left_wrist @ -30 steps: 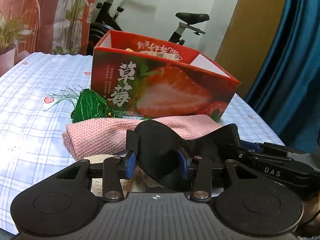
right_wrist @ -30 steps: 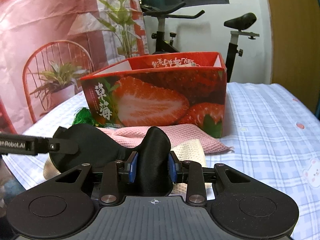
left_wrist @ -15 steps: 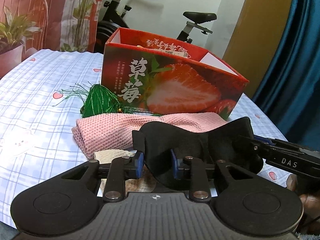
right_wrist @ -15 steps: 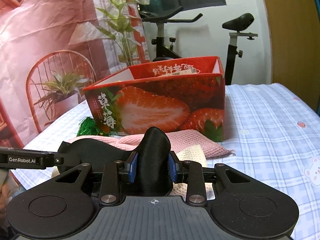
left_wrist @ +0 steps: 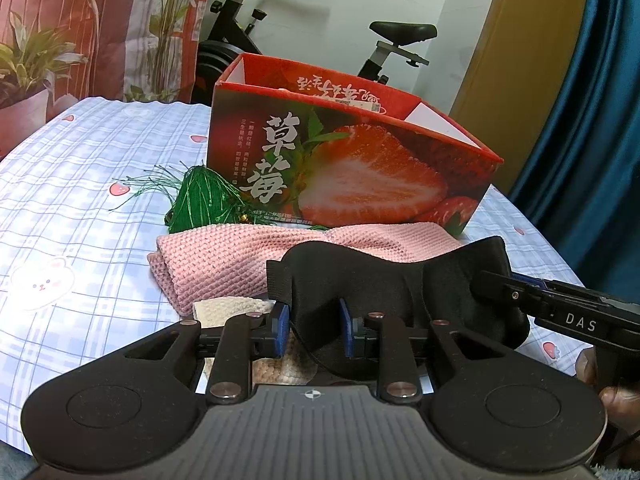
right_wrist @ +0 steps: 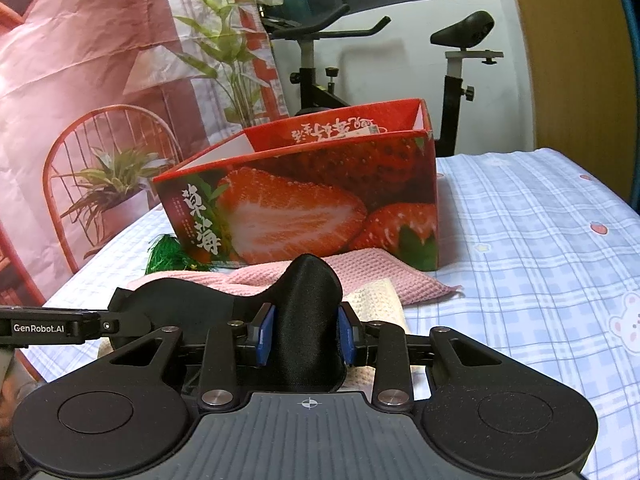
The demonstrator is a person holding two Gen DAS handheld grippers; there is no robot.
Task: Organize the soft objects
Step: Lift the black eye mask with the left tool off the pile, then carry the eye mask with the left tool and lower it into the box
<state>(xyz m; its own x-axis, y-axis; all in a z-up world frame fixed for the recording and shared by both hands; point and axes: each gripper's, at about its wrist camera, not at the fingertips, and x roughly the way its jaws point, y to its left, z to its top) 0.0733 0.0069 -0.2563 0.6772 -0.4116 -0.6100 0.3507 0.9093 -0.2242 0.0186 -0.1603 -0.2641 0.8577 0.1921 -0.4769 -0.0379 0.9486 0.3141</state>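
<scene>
1. while both grippers are holding it off the surface, the black eye mask (left_wrist: 384, 280) is hanging stretched between them, above the cream cloth (left_wrist: 228, 306) and the pink knitted cloth (left_wrist: 240, 256).
2. the left gripper (left_wrist: 313, 330) is pinching the mask's left end, its blue-padded fingers (left_wrist: 281, 330) pressing on the fabric from both sides, with the strap end sticking out past them.
3. the right gripper (right_wrist: 306, 332) is pinching the other end, its fingers (right_wrist: 266, 334) squeezing the shiny black fabric into an upright hump.
4. in the left wrist view the right gripper is reaching in from the right edge, marked "das", with part of a hand (left_wrist: 600, 384) showing beneath it.
5. in the right wrist view the left gripper is coming in from the left edge, marked "genrobot.ai".
6. the pink knitted cloth is lying folded just in front of the red strawberry box (left_wrist: 352, 168), touching or nearly touching its base.
7. the cream cloth is lying nearer the cameras, partly tucked under the pink one and under the mask.
8. a green tasselled thing (left_wrist: 200, 200) is lying against the box's left front corner.
9. everything is resting on a surface covered with a blue checked sheet (right_wrist: 540, 248); whether it is a bed or a desk cannot be told.
10. the box is standing open-topped toward the far edge, with an exercise bike (right_wrist: 460, 64) behind it.
</scene>
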